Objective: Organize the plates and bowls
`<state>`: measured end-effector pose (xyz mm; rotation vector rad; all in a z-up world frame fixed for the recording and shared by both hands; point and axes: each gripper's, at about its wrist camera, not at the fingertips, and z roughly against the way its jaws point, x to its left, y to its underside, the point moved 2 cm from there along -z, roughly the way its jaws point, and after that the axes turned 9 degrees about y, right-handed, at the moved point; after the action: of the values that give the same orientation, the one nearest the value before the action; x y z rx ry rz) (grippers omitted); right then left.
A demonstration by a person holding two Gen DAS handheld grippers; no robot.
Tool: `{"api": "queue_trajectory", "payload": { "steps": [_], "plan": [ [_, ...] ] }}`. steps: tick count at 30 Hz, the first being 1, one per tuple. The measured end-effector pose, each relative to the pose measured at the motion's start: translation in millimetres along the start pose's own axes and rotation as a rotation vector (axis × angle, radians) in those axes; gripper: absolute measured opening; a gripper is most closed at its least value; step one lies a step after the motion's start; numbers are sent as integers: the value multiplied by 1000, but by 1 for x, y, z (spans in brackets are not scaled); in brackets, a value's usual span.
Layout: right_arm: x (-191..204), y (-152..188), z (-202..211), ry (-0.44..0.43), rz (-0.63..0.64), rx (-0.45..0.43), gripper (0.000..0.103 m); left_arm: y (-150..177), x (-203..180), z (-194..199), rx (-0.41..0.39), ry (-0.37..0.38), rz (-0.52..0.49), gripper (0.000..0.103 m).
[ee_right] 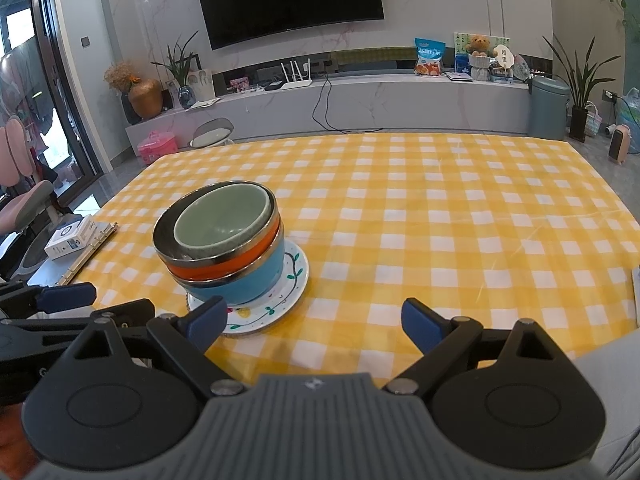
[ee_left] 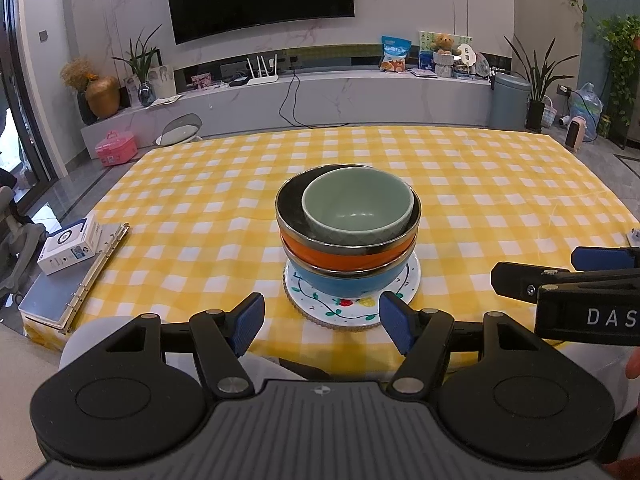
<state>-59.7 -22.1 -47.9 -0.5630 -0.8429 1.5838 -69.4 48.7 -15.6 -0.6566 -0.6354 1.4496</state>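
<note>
Centrally on the yellow-check tabletop (ee_left: 480, 184) sits one stack: green bowl (ee_left: 357, 204) nested in an orange bowl (ee_left: 344, 256) w/ steel rim, that inside a blue bowl (ee_left: 340, 282), all on a floral plate (ee_left: 352, 308). Left gripper (ee_left: 322, 320) hovers just short of the plate, jaws apart, nothing held. Right gripper (ee_right: 314, 320) is beside the stack, jaws wide apart, also empty. White box (ee_left: 70, 246) and ring binder (ee_left: 96, 276) lie at the tabletop's left edge.

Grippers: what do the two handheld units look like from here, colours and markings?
Both match: the left gripper and right gripper have black linkage arms with silver pivot screws, blue finger pads, round black side discs and a ribbed grey body with a small emblem. White letters "DAS" show on the right unit's side.
</note>
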Motion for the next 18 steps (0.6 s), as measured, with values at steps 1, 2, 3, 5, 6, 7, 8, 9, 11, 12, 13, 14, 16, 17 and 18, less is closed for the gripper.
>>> {"api": "queue_trajectory", "payload": {
  "steps": [1, 2, 3, 5, 6, 7, 8, 9, 11, 12, 13, 14, 16, 17, 18],
  "plan": [
    [0, 0, 0, 1, 0, 0, 92, 0, 0, 0, 0, 0, 2, 77],
    [0, 0, 0, 2, 0, 0, 92, 0, 0, 1, -1, -1, 3, 77],
    [0, 0, 0, 4, 0, 0, 92, 0, 0, 1, -2, -1, 4, 77],
    [0, -1, 0, 4, 1, -1, 93, -1, -1, 1, -4, 1, 5, 77],
    [1, -1, 0, 5, 1, -2, 93, 0, -1, 2, -4, 2, 4, 77],
    [1, 0, 0, 5, 2, -2, 93, 0, -1, 2, -4, 2, 3, 77],
    [1, 0, 0, 4, 3, -3, 93, 0, -1, 2, -5, 2, 2, 77],
    [1, 0, 0, 5, 3, -3, 93, 0, -1, 2, -6, 2, 1, 77],
    [1, 0, 0, 5, 3, -3, 93, 0, -1, 2, -6, 3, 2, 77],
    [1, 0, 0, 5, 3, -3, 93, 0, -1, 2, -7, 4, 2, 77],
    [1, 0, 0, 5, 2, -3, 93, 0, -1, 2, -8, 4, 1, 77],
    [1, 1, 1, 5, 2, -3, 93, 0, -1, 3, -8, 3, 0, 77],
    [1, 1, 1, 6, 2, -3, 93, 0, -1, 2, -7, 4, 2, 77],
    [1, 1, 1, 7, 2, -3, 93, 0, -1, 3, -8, 4, 2, 77],
    [1, 1, 1, 8, 3, -3, 93, 0, -1, 3, -9, 3, 1, 77]
  ]
}}
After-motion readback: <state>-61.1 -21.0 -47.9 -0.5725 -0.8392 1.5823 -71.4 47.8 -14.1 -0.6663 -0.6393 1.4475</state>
